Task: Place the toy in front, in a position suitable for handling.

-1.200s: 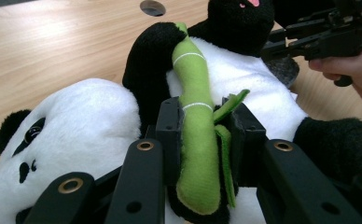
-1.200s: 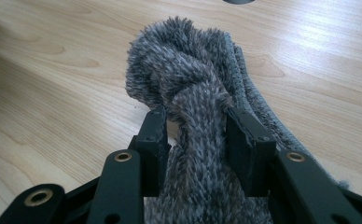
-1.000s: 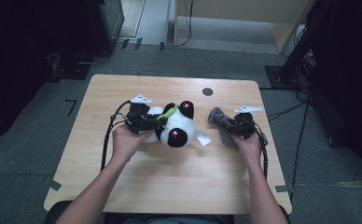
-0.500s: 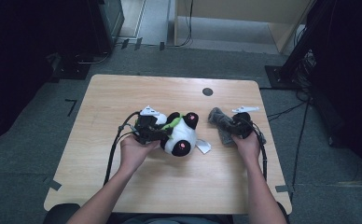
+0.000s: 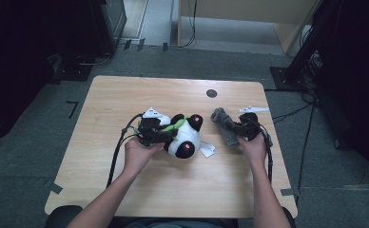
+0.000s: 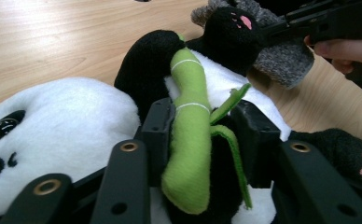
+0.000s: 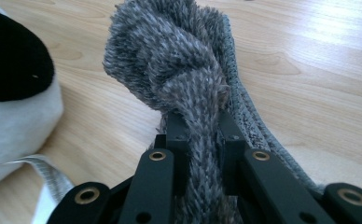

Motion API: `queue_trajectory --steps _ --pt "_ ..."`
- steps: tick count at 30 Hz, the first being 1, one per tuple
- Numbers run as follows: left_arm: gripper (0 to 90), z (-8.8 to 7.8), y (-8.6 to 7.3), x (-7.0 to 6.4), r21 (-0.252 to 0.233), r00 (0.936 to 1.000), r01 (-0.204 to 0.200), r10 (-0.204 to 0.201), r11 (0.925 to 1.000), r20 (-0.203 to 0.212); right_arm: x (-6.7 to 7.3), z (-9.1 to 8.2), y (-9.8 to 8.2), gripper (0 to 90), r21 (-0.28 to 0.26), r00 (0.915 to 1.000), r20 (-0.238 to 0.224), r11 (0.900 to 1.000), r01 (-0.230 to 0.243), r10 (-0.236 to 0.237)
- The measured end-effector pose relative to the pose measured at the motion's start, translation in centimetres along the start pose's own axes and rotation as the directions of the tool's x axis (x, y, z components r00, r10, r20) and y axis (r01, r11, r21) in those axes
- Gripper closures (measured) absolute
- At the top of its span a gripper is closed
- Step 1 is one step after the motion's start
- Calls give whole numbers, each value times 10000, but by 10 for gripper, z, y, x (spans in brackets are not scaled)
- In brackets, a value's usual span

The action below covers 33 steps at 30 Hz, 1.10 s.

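Two grippers, both loaded. Left gripper (image 5: 166, 134) has slid further right and toward the person since a second ago, dragging the black-and-white plush panda toy (image 5: 186, 138) with it; panda now sits lower on the light wooden table (image 5: 125, 99), nearer centre. Right gripper (image 5: 237, 129) and its grey fuzzy knitted cloth (image 5: 223, 124) have barely moved.

Left gripper view: left gripper (image 6: 202, 135) jaws clamp the panda's body across its green plush bamboo stalk (image 6: 188, 140); the stalk runs up between the jaws, with thin green leaf strips beside it. Panda's white head (image 6: 53, 126) lies left of the jaws, and a black paw with pink pads (image 6: 233, 25) touches the grey cloth (image 6: 281, 60) behind it.

Right gripper view: right gripper (image 7: 202, 135) jaws pinch a twisted rope of the grey cloth (image 7: 170, 60), the rest bunching above the jaws on the table. Panda's black-and-white edge (image 7: 16, 79) is just beside it, with a white fabric tag (image 7: 53, 179) below.

High view: the white tag (image 5: 207, 149) lies on the table between panda and right hand (image 5: 254, 147). Small black round disc (image 5: 211, 93) sits near the table's far edge, well apart. No containers.
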<state>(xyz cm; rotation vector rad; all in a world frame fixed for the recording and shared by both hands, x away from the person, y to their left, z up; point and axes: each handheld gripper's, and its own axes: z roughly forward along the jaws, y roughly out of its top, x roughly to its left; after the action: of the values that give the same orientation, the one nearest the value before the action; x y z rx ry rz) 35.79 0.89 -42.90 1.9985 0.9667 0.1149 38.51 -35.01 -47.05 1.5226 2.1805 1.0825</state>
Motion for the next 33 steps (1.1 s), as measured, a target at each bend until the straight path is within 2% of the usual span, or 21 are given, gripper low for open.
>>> queue_trajectory --steps 3,6,10,11,16,23,25,29,33 --pt "498 -3 1 1 -143 9999 -98 97 9998 -94 5 -3 2 810 90 9999 -58 9999 94 -94" --pt "428 -7 2 6 -28 9986 68 -67 10000 534 12 -7 5 811 148 9998 -117 9997 174 -172" --pt "391 -11 2 8 -111 9977 -17 24 9999 671 20 -16 8 810 148 9995 -225 9997 216 -213" --pt "379 -14 2 9 -278 9974 -48 68 9996 718 22 -17 9 810 55 9992 -299 9997 253 -252" --pt "347 -23 4 13 -441 9975 -347 373 9984 597 28 -23 14 810 14 9987 -409 9995 316 -315" --pt "332 -37 1 24 -542 9972 -409 442 9977 599 39 -33 21 809 -125 9969 -598 9987 504 -510" --pt "331 -42 -1 27 -667 9973 -514 547 9965 492 41 -35 23 810 -174 9963 -539 9976 666 -674" --pt "324 -48 -6 34 -634 9977 -493 521 9968 437 46 -38 28 809 -86 9943 -772 9973 733 -738" --pt "312 -53 -11 39 -651 9976 -665 676 9957 156 51 -42 32 805 -160 9926 -843 9961 869 -879"
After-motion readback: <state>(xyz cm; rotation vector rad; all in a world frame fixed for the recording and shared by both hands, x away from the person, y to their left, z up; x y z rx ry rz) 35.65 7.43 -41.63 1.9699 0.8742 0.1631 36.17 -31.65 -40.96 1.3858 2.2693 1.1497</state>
